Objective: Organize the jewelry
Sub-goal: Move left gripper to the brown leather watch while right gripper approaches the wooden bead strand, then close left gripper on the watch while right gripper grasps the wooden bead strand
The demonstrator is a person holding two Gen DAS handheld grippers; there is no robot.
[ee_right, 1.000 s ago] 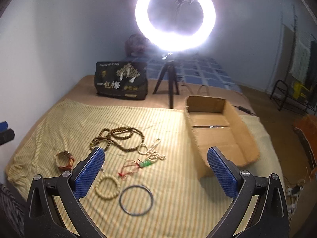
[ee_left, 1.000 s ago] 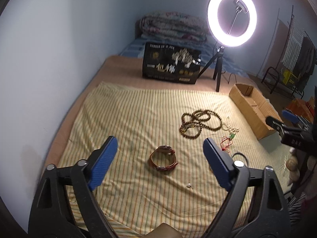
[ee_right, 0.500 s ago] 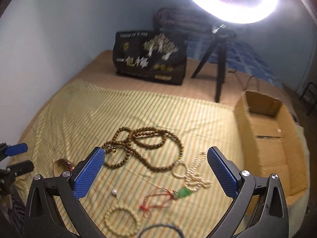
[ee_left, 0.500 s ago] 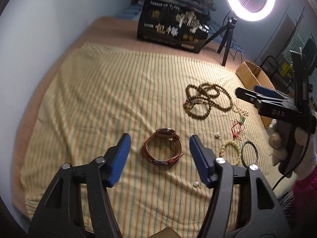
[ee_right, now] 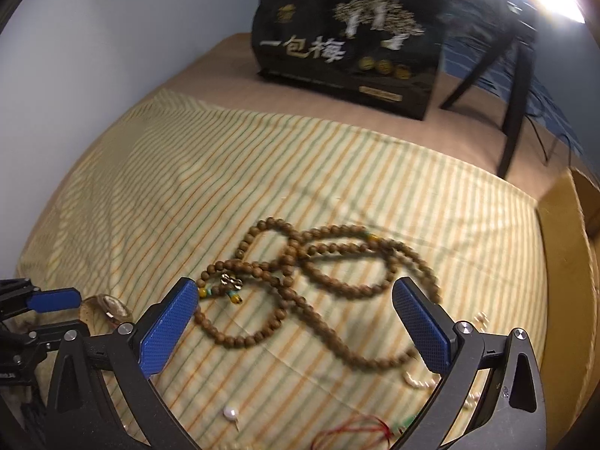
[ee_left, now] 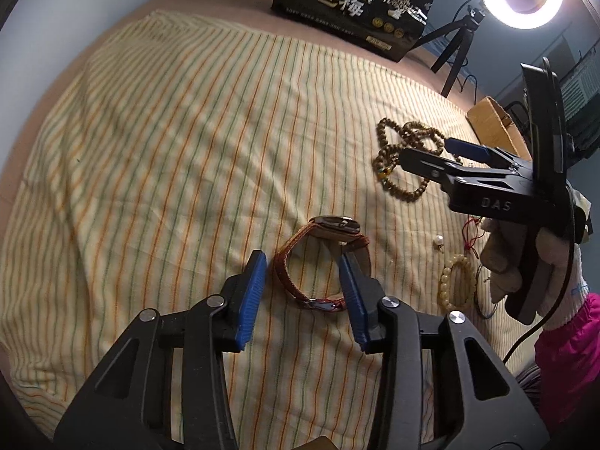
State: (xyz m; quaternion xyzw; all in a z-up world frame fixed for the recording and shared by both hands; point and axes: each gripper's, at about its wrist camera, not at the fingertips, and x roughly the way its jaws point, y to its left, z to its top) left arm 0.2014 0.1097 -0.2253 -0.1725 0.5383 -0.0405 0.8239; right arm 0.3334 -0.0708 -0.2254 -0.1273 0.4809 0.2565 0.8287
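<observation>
The left claw (ee_left: 302, 292) is part-way closed, its blue pads either side of the brown-strapped watch (ee_left: 323, 262), which lies looped on the striped cloth (ee_left: 168, 150) toward the bed's near edge; the pads do not look to be touching the strap yet. The strap is soft, so a squeeze could flatten the loop and let it slip, or pinch up cloth along with it. Just to the right lie a loose pearl (ee_left: 437, 240) and a pale bead bracelet (ee_left: 455, 281); dragged cloth could roll the pearl away. Further in, the right claw (ee_right: 296, 330) hangs wide and empty over the wooden bead necklace (ee_right: 318, 262). Its tangled loops could snag. The cardboard box (ee_right: 562, 262) sits at the bed's right edge, the black printed box (ee_right: 348, 41) at the far edge.
</observation>
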